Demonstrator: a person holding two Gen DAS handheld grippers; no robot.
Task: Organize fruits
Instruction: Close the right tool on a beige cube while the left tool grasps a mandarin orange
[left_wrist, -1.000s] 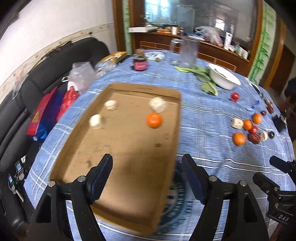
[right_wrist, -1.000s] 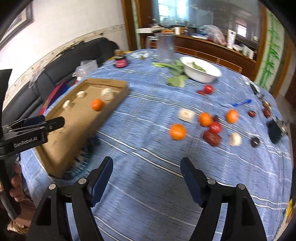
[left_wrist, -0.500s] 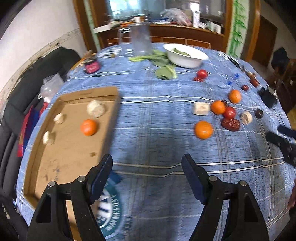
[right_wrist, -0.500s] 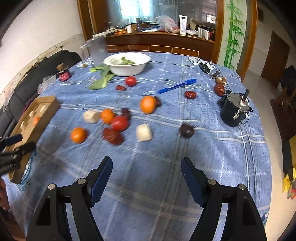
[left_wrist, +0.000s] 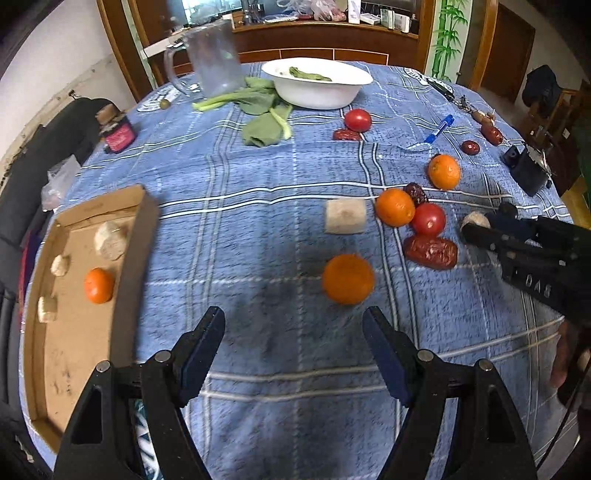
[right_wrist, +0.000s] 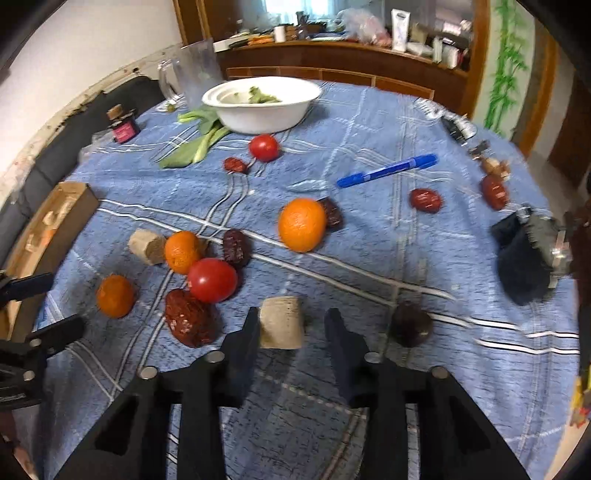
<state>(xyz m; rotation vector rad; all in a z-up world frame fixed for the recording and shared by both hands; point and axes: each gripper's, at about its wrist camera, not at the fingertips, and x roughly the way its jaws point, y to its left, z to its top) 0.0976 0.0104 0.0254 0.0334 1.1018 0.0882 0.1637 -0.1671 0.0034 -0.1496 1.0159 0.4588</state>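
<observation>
A cardboard tray (left_wrist: 125, 258) at the table's left holds one orange (left_wrist: 98, 285) and three pale chunks. Loose on the blue cloth lie oranges (left_wrist: 348, 278), tomatoes (left_wrist: 428, 219), red dates (left_wrist: 430, 252) and a pale chunk (left_wrist: 345, 216). My left gripper (left_wrist: 293, 347) is open and empty, just short of the nearest orange. My right gripper (right_wrist: 291, 332) is partly closed around a pale chunk (right_wrist: 282, 323); the left finger touches it, a gap shows on the right. It also shows in the left wrist view (left_wrist: 480, 229).
A white bowl (left_wrist: 317, 83) with greens, loose leaves (left_wrist: 264, 118) and a clear jug (left_wrist: 210, 62) stand at the back. A blue pen (right_wrist: 388, 170), a dark jar (left_wrist: 116, 133) and a black object (right_wrist: 528, 254) lie around. A sofa is left of the table.
Both grippers swung right from the tray toward the loose fruit. My right gripper dropped to the cloth and narrowed its jaws around a pale chunk. My left stayed open.
</observation>
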